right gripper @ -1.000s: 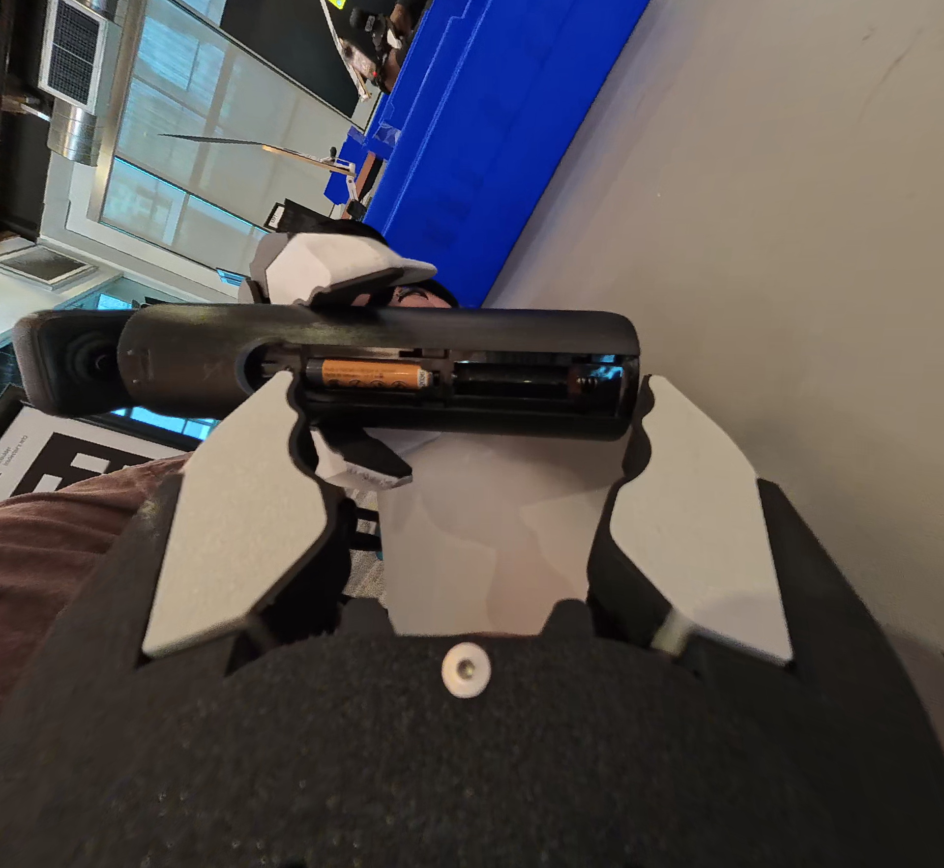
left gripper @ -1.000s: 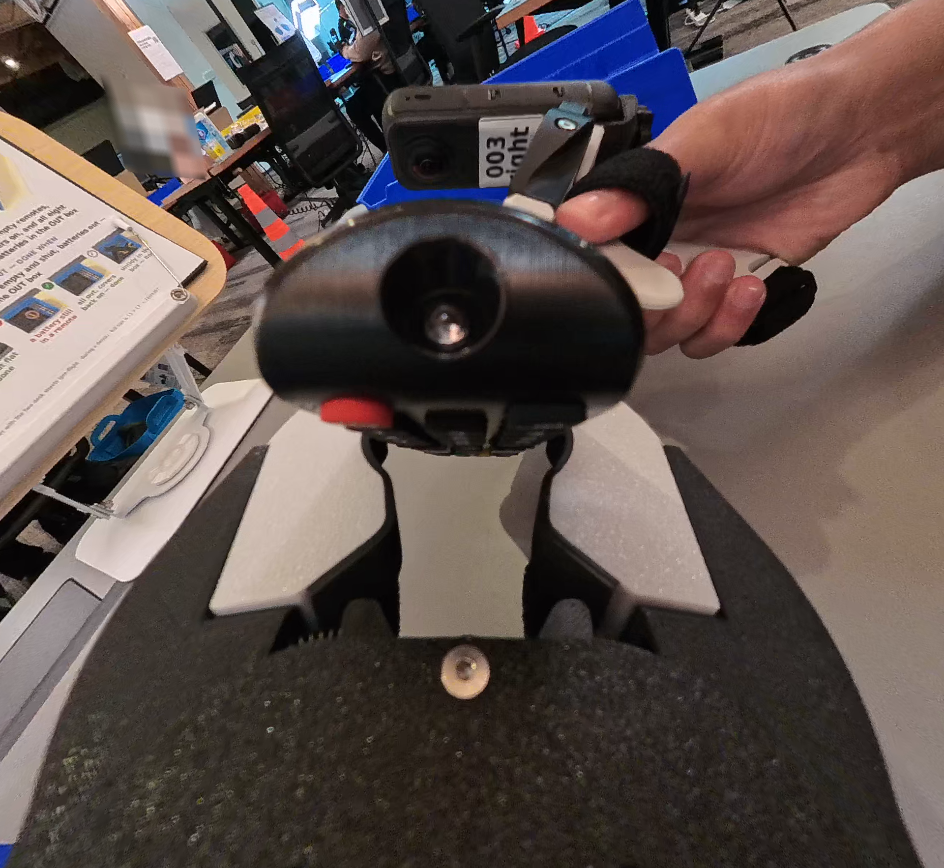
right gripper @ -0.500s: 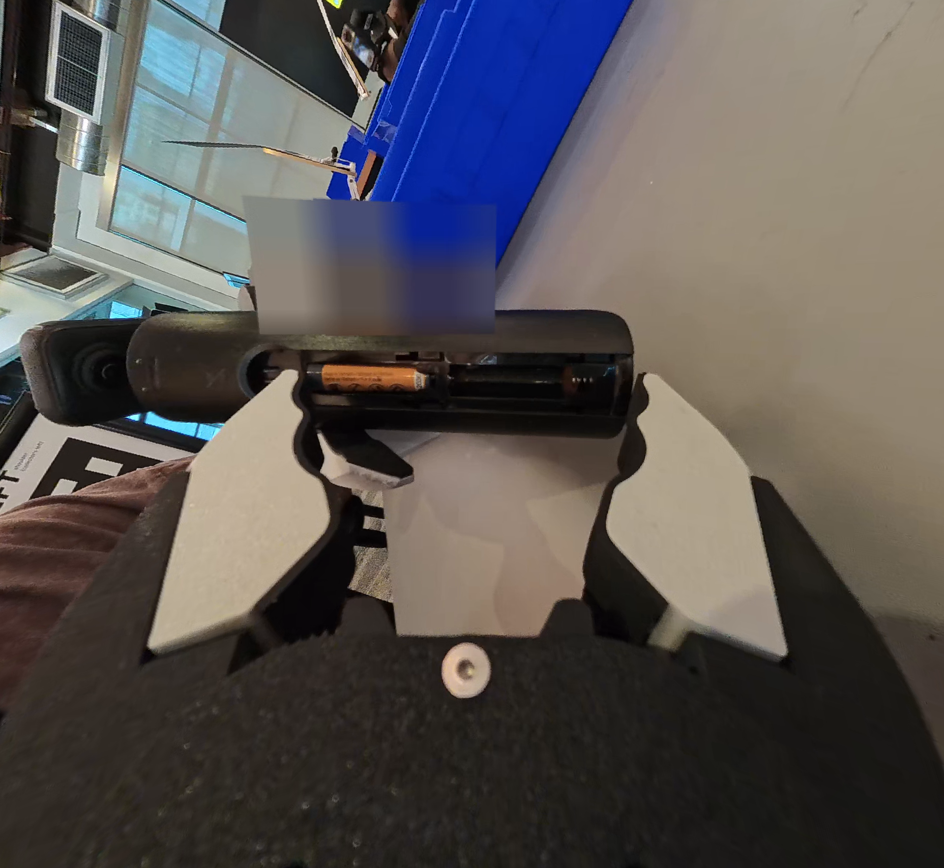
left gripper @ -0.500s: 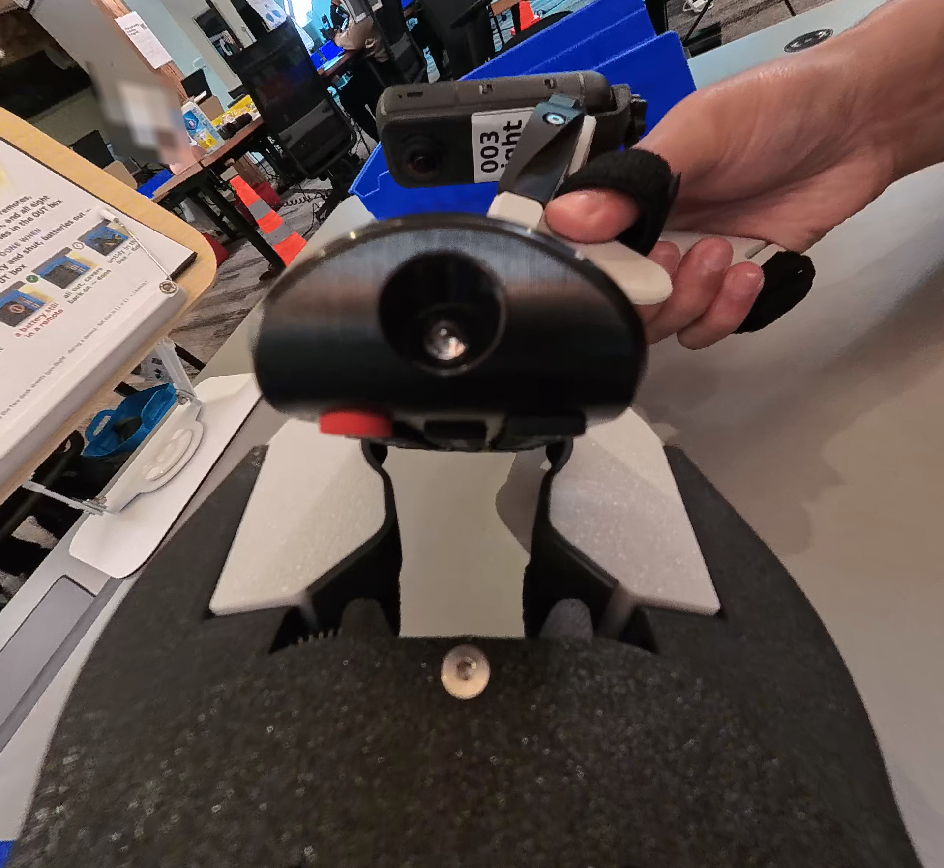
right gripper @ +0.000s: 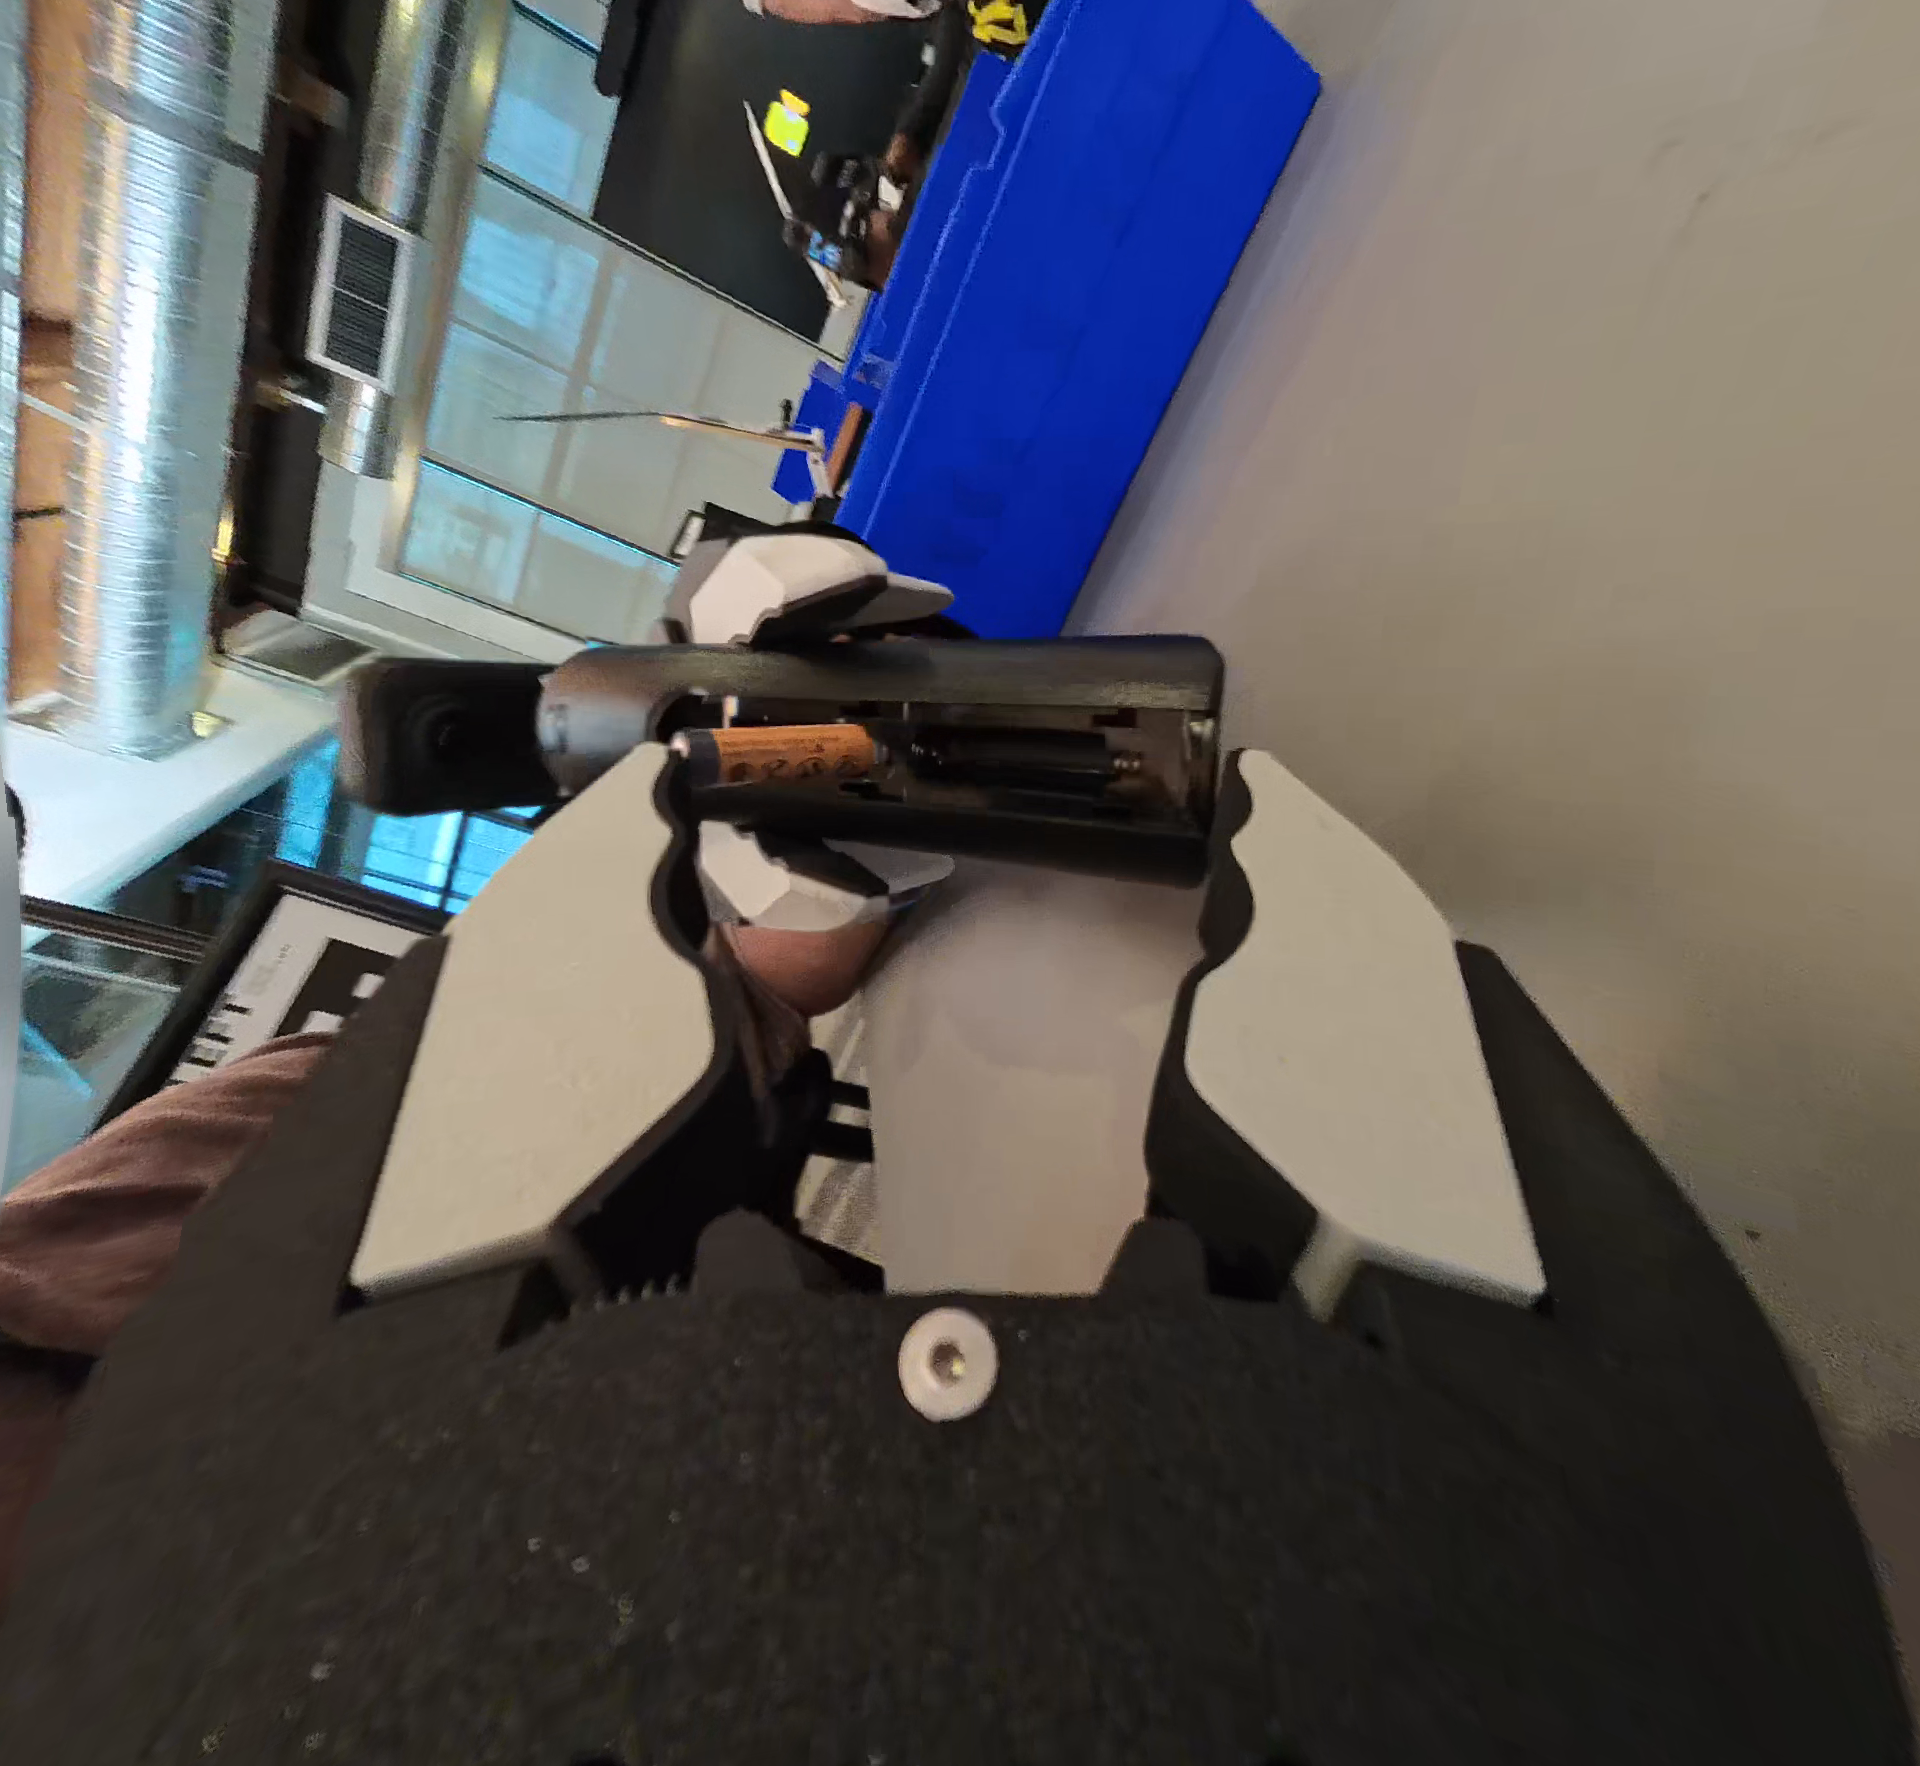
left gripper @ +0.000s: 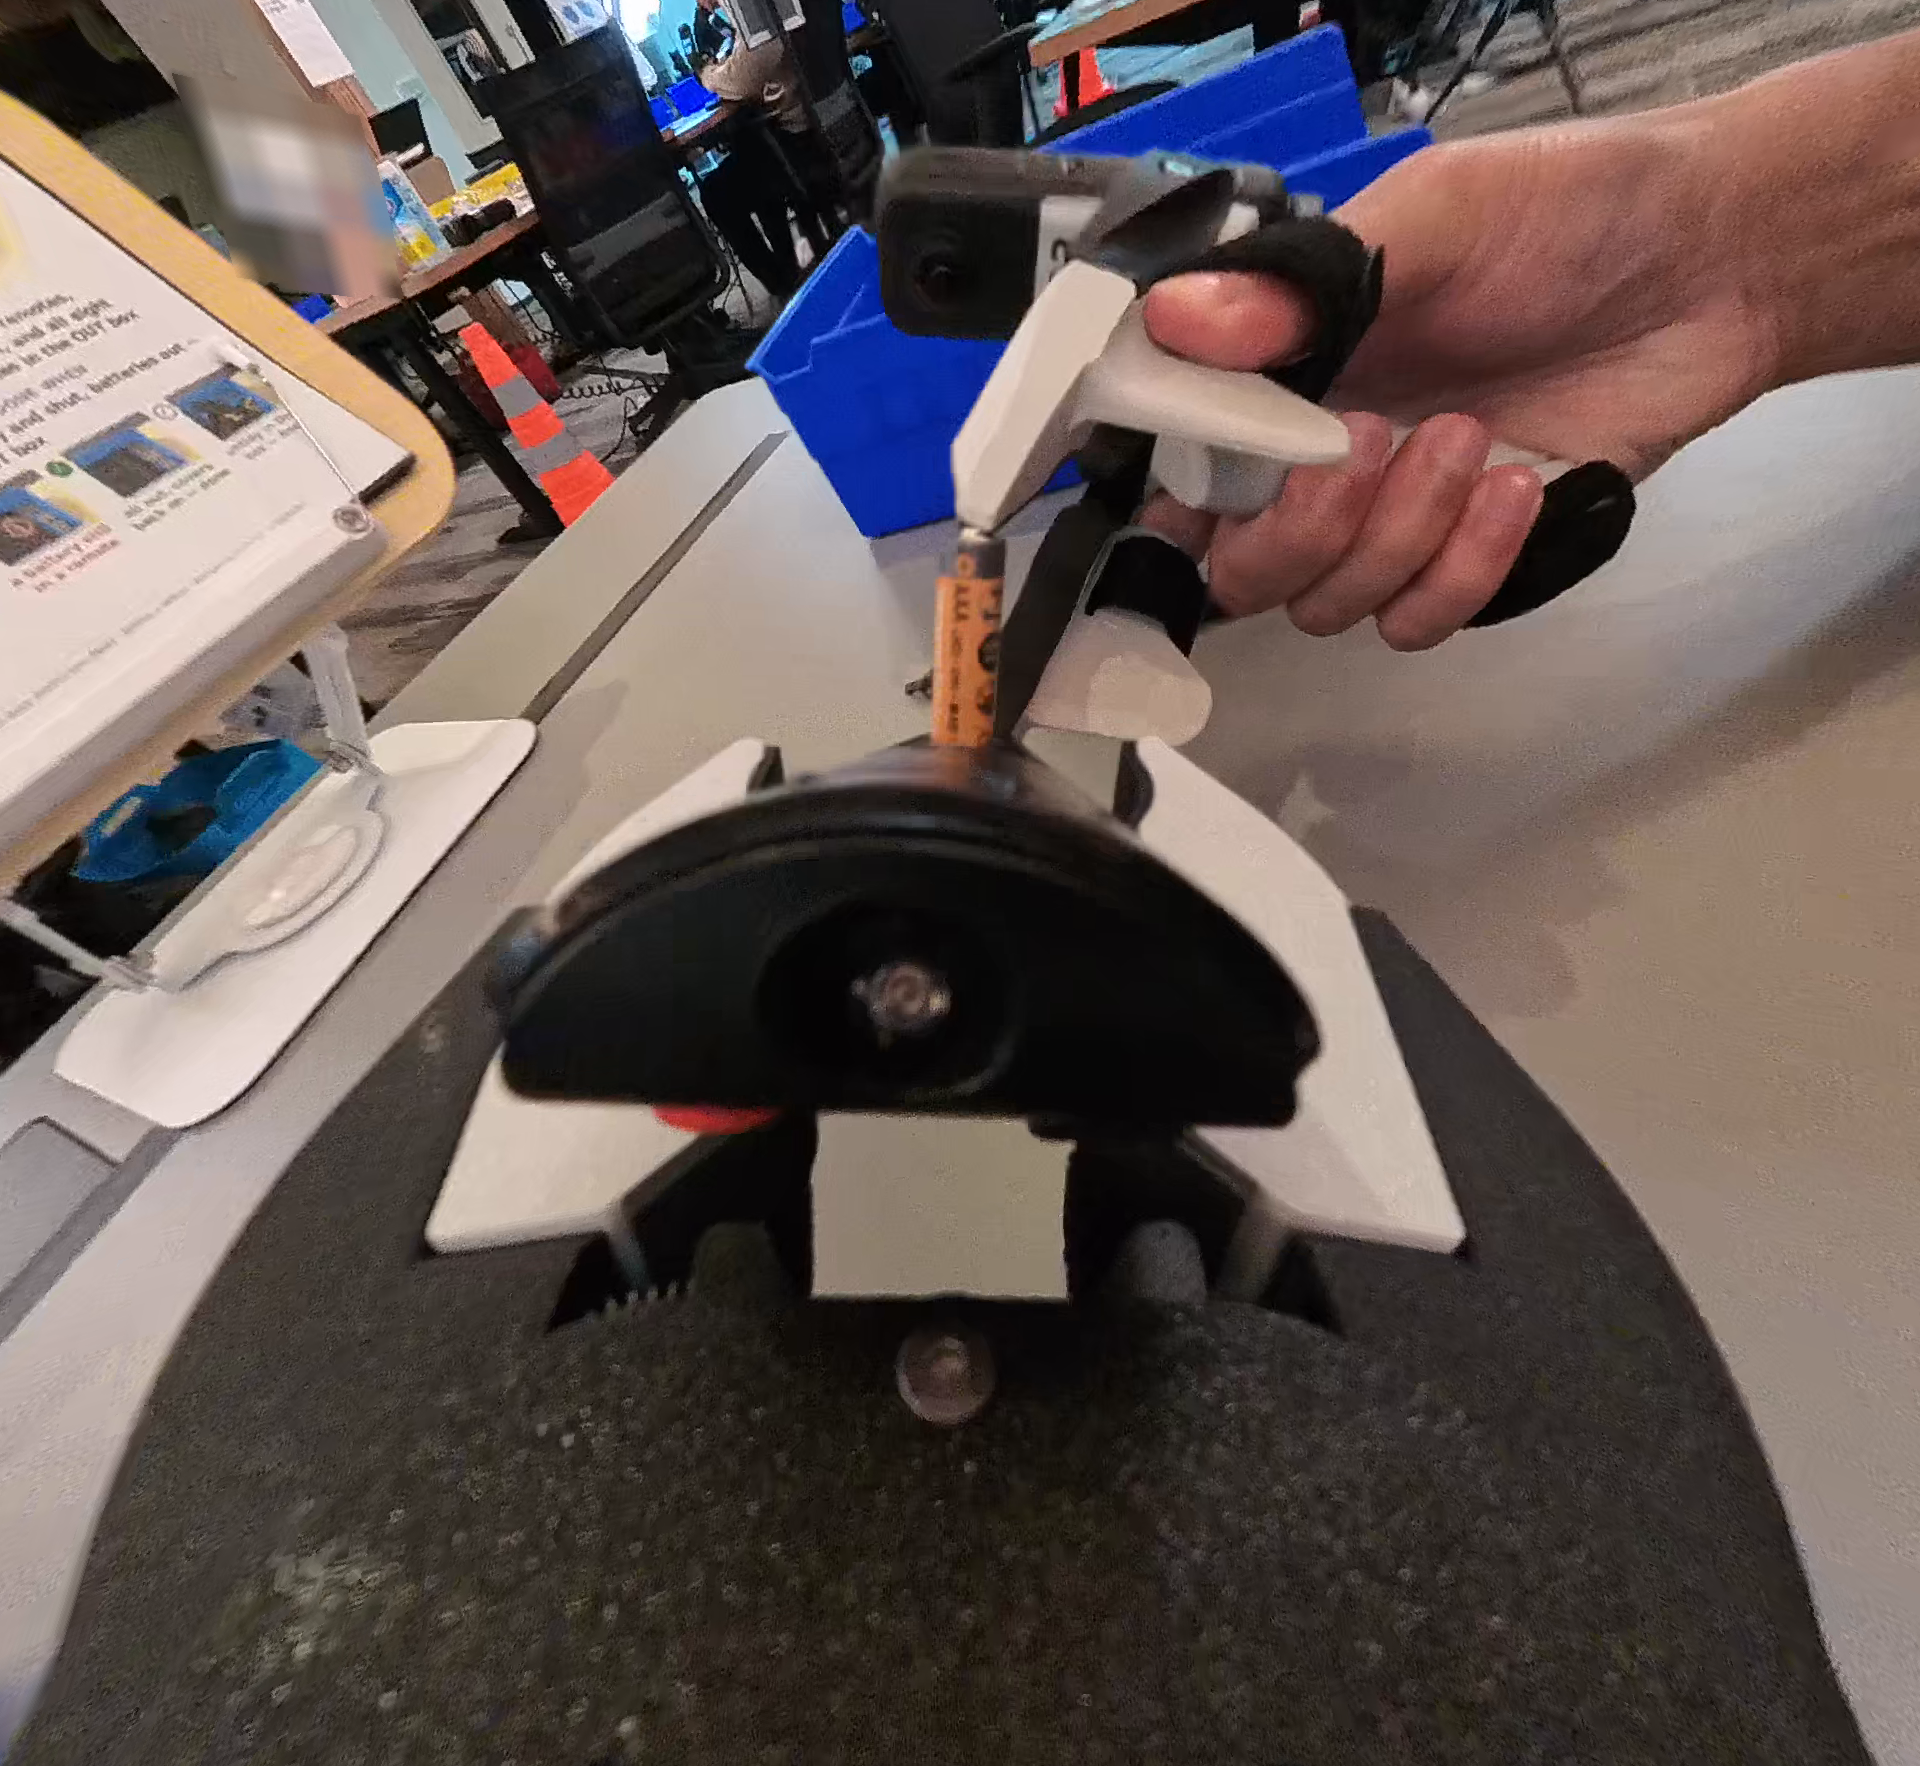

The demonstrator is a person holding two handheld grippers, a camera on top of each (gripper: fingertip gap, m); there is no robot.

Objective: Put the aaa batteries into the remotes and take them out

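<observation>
My left gripper is shut on a black remote, held end-on to its camera above the grey table. In the right wrist view the remote lies across the frame with its battery compartment open. One orange AAA battery sits in the compartment's left half; the right half is dark. My right gripper is open. Its left fingertip touches the battery's end and its right fingertip is at the remote's end. In the left wrist view the right gripper is over the battery.
Blue bins stand on the table behind the remote and also show in the right wrist view. An instruction board on a white stand is at the left. A hand holds the right gripper. Bare table lies to the right. Only a small space, under 4 cm, lies between the two pairs of fingers.
The remote has tipped down and sits lower in the left wrist view. The right gripper has come in over the compartment, its fingertip now at the battery's end, which looks slightly raised.
</observation>
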